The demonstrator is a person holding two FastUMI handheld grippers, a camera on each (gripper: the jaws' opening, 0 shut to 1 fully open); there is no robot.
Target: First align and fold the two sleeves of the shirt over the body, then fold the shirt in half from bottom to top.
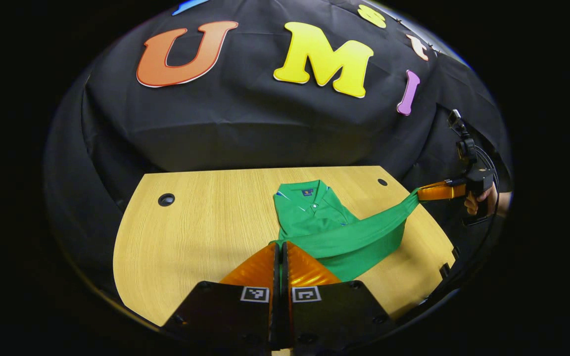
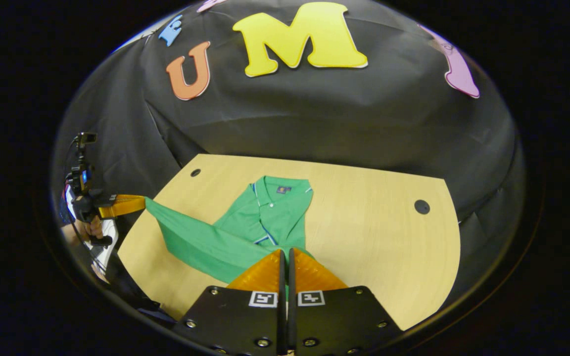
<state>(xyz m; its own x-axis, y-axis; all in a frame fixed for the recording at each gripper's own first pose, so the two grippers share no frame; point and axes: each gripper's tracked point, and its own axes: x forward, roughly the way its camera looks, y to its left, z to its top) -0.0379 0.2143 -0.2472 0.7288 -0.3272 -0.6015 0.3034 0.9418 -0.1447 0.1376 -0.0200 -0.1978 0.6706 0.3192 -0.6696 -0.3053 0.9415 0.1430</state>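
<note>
The shirt (image 1: 314,217) lies narrowed on the bench (image 1: 206,222) (sleeves apparently folded); its near hem is clenched by left claw (image 1: 281,247) and right claw (image 2: 286,253), half-fold pending

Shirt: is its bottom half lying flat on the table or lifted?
Lifted. Both grippers, left and right, are shut on the shirt hem, stretched taut between them above the table; the collar end lies flat.
</note>
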